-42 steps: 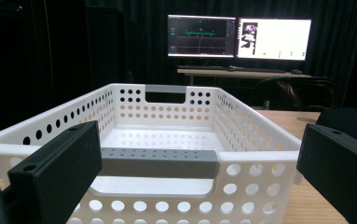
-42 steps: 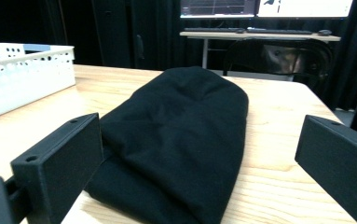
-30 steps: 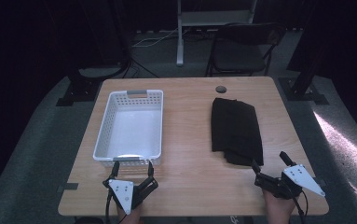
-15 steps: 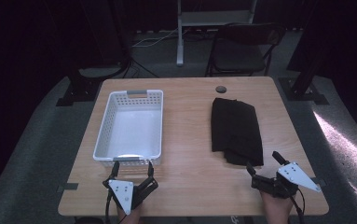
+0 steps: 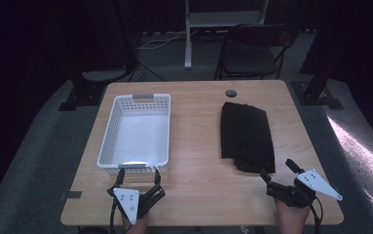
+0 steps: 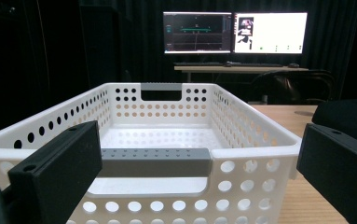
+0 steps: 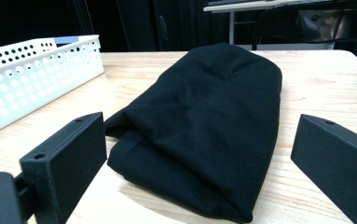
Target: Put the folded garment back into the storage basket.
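Note:
A folded black cloth [image 5: 246, 134] lies on the right half of the wooden table [image 5: 196, 126]; the right gripper view has the cloth [image 7: 209, 121] close in front. My right gripper [image 5: 277, 173] stands open just short of the cloth's near edge, jaws wide, nothing between them. An empty white perforated basket [image 5: 136, 132] with grey handles sits on the left half. My left gripper [image 5: 136, 176] is open right before the basket's near wall [image 6: 157, 186], jaws to either side of its grey handle [image 6: 155, 161].
A dark round grommet [image 5: 231, 92] sits in the table near its far edge. A black chair [image 5: 252, 51] and a desk leg stand beyond the table. Monitors [image 6: 234, 32] glow on a far desk. Bare wood lies between basket and cloth.
My right gripper has shifted left and slightly forward, closer to the cloth's near edge, and turned a little. The left gripper, basket and cloth have not moved.

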Demonstrator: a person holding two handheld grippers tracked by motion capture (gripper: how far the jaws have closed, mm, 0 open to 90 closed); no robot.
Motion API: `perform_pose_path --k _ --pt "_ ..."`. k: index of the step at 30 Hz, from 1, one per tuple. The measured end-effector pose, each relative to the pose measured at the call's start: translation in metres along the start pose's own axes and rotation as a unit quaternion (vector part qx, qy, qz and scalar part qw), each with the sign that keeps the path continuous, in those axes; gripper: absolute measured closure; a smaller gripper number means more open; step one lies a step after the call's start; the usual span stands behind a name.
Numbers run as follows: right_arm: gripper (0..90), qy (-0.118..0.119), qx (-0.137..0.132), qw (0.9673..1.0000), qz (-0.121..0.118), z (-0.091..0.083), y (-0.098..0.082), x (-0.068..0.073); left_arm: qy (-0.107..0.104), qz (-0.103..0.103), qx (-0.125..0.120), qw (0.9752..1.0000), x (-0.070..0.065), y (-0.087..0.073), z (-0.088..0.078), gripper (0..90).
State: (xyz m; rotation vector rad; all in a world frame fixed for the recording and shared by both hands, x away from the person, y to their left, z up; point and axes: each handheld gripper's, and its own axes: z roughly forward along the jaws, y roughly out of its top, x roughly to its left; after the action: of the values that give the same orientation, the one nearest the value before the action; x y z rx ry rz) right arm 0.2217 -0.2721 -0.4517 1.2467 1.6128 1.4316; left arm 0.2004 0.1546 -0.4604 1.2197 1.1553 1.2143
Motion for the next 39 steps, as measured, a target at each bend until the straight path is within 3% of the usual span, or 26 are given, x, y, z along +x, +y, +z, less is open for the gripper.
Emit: perform_pose_path --k 5,15,22,33,39 --pt "2.8 0.000 -0.004 1.0000 0.005 -0.001 0.003 -0.001 0.000 0.000 0.000 1.0000 0.000 0.000 0.000 0.7" --pt "2.8 -0.022 -0.039 0.9981 -0.042 -0.008 0.030 0.004 0.005 0.000 0.001 1.0000 0.000 0.000 0.000 0.8" --pt "2.8 -0.024 -0.051 0.9977 -0.037 -0.005 0.047 0.002 0.005 0.000 0.001 1.0000 0.000 0.000 0.000 0.8" --pt "2.8 -0.026 -0.055 0.9975 -0.036 0.001 0.057 0.002 0.005 0.001 0.002 1.0000 0.000 0.000 0.000 0.7" --pt "2.9 -0.025 -0.053 0.9972 -0.046 0.006 0.069 0.003 0.005 0.001 0.002 1.0000 0.000 0.000 0.001 0.8"
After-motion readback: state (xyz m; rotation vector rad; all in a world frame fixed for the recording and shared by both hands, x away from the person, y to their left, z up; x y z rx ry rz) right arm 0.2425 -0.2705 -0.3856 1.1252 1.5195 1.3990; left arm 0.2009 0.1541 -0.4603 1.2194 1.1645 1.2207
